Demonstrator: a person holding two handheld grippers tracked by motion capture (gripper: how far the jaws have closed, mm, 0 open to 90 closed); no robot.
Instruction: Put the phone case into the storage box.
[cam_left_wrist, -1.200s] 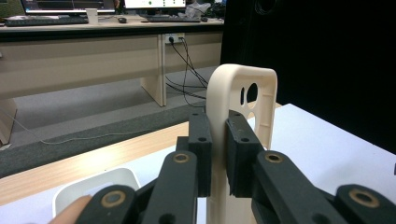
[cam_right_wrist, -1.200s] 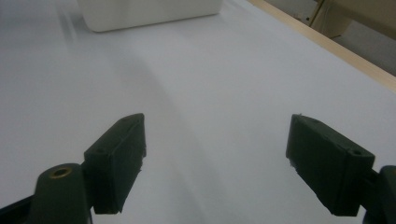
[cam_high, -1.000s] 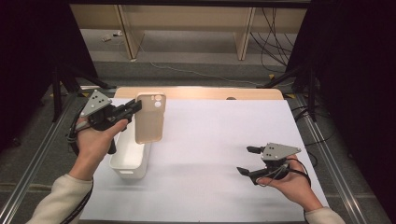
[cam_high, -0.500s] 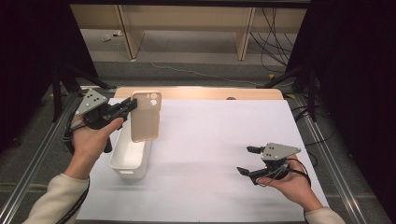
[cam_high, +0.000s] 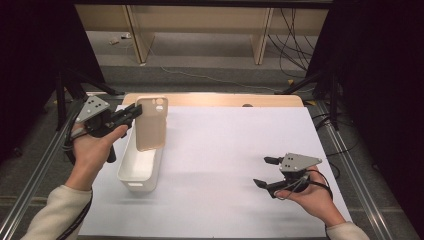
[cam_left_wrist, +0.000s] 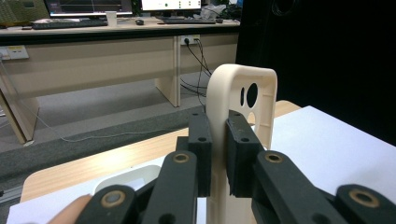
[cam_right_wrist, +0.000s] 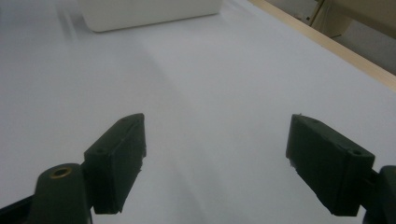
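High view puts your left gripper at the left of the desk, its jaws pinching the edge of a beige phone case. The case hangs upright beyond the jaws, camera cutouts at the top, with its lower end over the white bin that sits below and just ahead of your left hand. Over the last second the case has drifted leftward and a little back, from slightly right of the bin's far end to more squarely above it. I read that as you lining it up for a drop into the bin, so the carry looks nearly done and the lowering is what remains.

From the left gripper view, the jaws press on one long side wall of the case, which rises straight up between them; the grip is narrow, so the case could swing if you tilt your wrist fast.

Further right, your right gripper has stayed put near the desk's right side, low over the white sheet. Its own view shows the jaws spread wide with nothing between them, bare sheet ahead and the bin far beyond them.
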